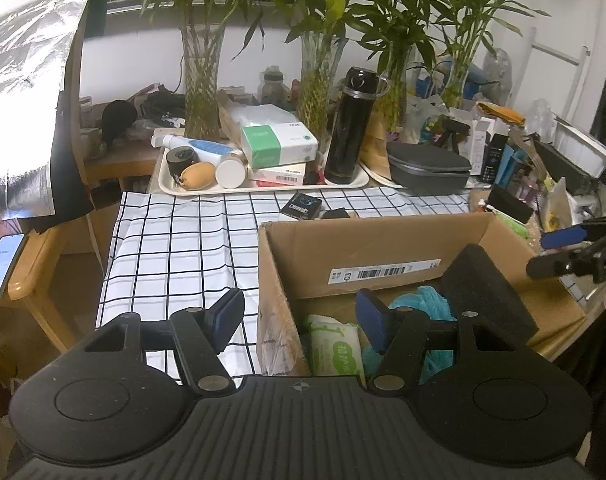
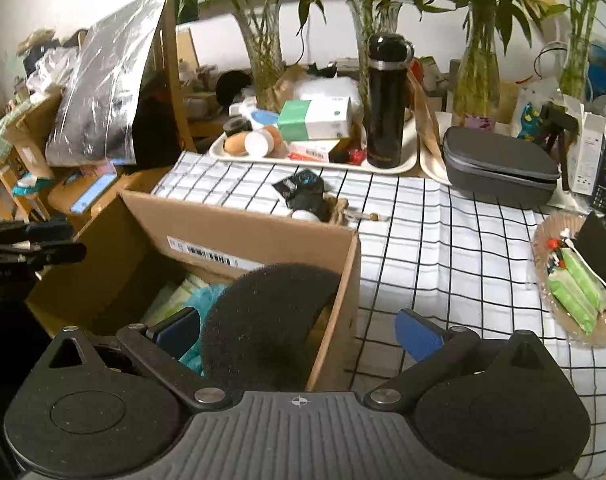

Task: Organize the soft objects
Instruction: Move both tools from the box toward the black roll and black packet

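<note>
Both tongs hang over the open cardboard box point(image 1: 383, 248). Right tongs point(image 2: 299, 334) stand spread as wide as they go, one blue pad inside the box and the other outside its right wall over the cloth; the black foam block point(image 2: 263, 320) sits between them, leaning on that wall, close by the inner pad but not pinched by either. Left tongs point(image 1: 299, 316) are spread partway and grip nothing: one pad hovers over the checked cloth point(image 1: 175, 248) left of the box, the other inside it, so the box's near-left wall runs up between them.

Just past the left tongs' inner pad lies a white and green wipes pack point(image 1: 337, 350), with a crumpled teal cloth point(image 1: 423, 300) beside it and the foam block standing tilted against the box's far right corner. A barcode label point(image 1: 385, 272) is stuck on the inside of the far wall.

Beyond the box, ahead of both tongs, a small dark packet point(image 1: 301, 206) lies on the cloth. Further on, a cream tray point(image 1: 263, 190) carries a tall black flask point(image 1: 353, 124), a green and white tissue box point(image 1: 279, 144) and some small containers. To the right of the tray sits a grey zip case point(image 1: 429, 168). Glass vases of bamboo point(image 1: 201, 80) line the back of the tabletop. Off to the right of the right tongs, a woven basket point(image 2: 575, 276) holds green packets. Far left of the left tongs a phone point(image 1: 3, 264) rests on a wooden stand.
</note>
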`<action>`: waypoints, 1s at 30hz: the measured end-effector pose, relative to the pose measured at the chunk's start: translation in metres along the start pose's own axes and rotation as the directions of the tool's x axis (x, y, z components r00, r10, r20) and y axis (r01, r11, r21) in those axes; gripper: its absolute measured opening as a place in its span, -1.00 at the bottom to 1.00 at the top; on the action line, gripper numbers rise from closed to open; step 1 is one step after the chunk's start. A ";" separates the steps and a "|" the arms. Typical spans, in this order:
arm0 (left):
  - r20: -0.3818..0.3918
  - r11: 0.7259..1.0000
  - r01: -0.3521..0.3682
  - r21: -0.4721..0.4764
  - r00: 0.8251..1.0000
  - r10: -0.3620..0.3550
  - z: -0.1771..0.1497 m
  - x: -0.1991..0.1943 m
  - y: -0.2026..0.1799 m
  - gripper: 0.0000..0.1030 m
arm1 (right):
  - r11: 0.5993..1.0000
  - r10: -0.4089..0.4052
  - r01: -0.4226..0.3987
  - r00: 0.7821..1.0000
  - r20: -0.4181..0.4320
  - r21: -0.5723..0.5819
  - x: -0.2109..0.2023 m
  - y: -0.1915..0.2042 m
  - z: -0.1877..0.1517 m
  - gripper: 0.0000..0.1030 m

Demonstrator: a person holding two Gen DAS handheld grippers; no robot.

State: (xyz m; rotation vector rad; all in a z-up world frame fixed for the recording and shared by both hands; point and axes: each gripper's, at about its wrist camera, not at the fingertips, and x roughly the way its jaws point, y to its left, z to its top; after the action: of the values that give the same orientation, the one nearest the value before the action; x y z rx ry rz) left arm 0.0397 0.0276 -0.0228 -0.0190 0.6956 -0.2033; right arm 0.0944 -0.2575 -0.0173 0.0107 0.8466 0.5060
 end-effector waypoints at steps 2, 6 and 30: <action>-0.003 1.000 0.001 -0.001 1.000 -0.001 0.000 0.000 0.000 0.18 | 1.000 0.002 -0.002 1.000 0.015 0.020 -0.002 -0.003 0.001 1.00; -0.006 1.000 0.008 -0.006 1.000 -0.008 0.000 0.000 0.001 0.18 | 0.999 0.005 -0.007 0.999 0.034 0.050 -0.004 -0.007 0.003 1.00; -0.034 0.998 0.058 0.028 0.998 -0.057 0.050 0.018 -0.001 0.18 | 0.999 -0.048 0.046 0.996 0.074 0.027 -0.008 -0.006 0.002 1.00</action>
State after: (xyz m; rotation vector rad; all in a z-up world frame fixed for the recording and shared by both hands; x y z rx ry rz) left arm 0.0849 0.0208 0.0047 -0.0081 0.7255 -0.2691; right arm 0.0946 -0.2656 -0.0115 0.0330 0.7781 0.4480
